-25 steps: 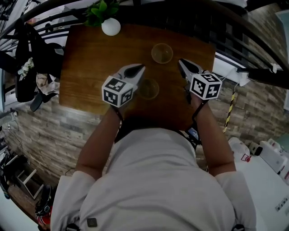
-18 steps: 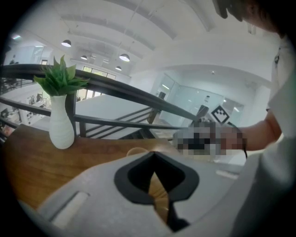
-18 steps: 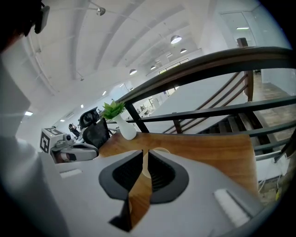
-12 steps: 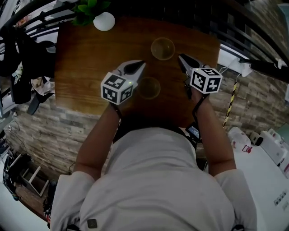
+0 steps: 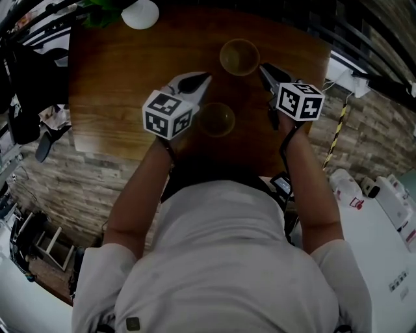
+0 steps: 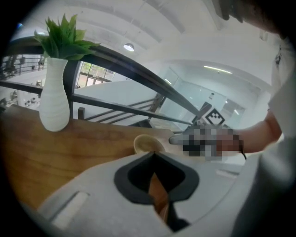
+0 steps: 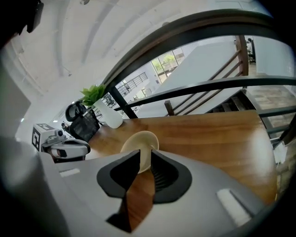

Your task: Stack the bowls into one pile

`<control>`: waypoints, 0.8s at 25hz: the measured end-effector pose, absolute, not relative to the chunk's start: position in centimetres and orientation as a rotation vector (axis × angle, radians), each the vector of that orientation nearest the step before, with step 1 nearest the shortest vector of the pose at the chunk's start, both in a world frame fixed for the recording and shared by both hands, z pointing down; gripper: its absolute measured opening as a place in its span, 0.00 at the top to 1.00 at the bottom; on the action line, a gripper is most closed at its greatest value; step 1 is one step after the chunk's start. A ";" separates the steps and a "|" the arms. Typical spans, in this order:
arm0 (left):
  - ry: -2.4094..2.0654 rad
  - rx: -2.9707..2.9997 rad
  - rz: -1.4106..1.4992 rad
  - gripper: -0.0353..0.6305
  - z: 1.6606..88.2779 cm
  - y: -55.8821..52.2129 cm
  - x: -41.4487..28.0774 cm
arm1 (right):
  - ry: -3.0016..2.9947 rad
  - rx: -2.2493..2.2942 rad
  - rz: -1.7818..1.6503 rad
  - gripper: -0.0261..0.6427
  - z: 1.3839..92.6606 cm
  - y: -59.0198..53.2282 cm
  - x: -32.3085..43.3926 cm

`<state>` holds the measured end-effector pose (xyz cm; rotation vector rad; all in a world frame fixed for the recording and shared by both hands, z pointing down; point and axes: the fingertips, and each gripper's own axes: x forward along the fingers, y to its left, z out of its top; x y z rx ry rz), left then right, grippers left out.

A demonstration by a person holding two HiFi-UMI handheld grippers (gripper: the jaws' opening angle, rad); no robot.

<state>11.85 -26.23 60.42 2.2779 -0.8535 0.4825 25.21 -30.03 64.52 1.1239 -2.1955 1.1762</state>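
Bowls [image 5: 216, 119] sit empty, left hand-held gripper [image 6: 153, 154] pressed together, right hand-held gripper [image 7: 144, 152] just opening astride one.

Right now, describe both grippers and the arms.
The left gripper and right gripper are light grey shells with dark inner pads, each topped by a black-and-white marker cube. Thin dark cables at the wrists. Short white sleeves. Right jaws have just been opening, bowl rim between them.

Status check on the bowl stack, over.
Left gripper shut, empty. Right gripper open, jaws just been opening, far bowl rim at its tips, ungripped. Near bowl apart, not stacked. Vase at far corner, out of the way.
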 end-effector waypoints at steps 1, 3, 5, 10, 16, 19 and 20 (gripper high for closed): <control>-0.850 2.276 0.483 0.94 60.8 -26.4 12.0 | -2.188 1.124 1.183 0.84 65.0 -30.2 25.2; -0.846 2.270 0.483 0.94 61.4 -26.7 12.1 | -2.178 1.124 1.198 0.84 66.0 -30.5 25.2; -0.840 2.257 0.485 0.94 62.2 -26.8 12.0 | -2.166 1.123 1.213 0.83 66.9 -30.9 25.1; -0.829 2.237 0.496 0.94 63.6 -27.1 11.8 | -2.151 1.117 1.231 0.83 68.1 -31.7 24.8; -0.816 2.226 0.488 0.94 64.4 -27.8 12.0 | -2.140 1.114 1.243 0.83 69.2 -32.4 24.2; -0.816 2.220 0.486 0.94 64.5 -27.8 12.4 | -2.143 1.111 1.236 0.86 69.2 -32.4 24.2; -0.815 2.219 0.485 0.94 64.6 -27.8 12.4 | -2.143 1.108 1.234 0.87 69.4 -32.5 24.1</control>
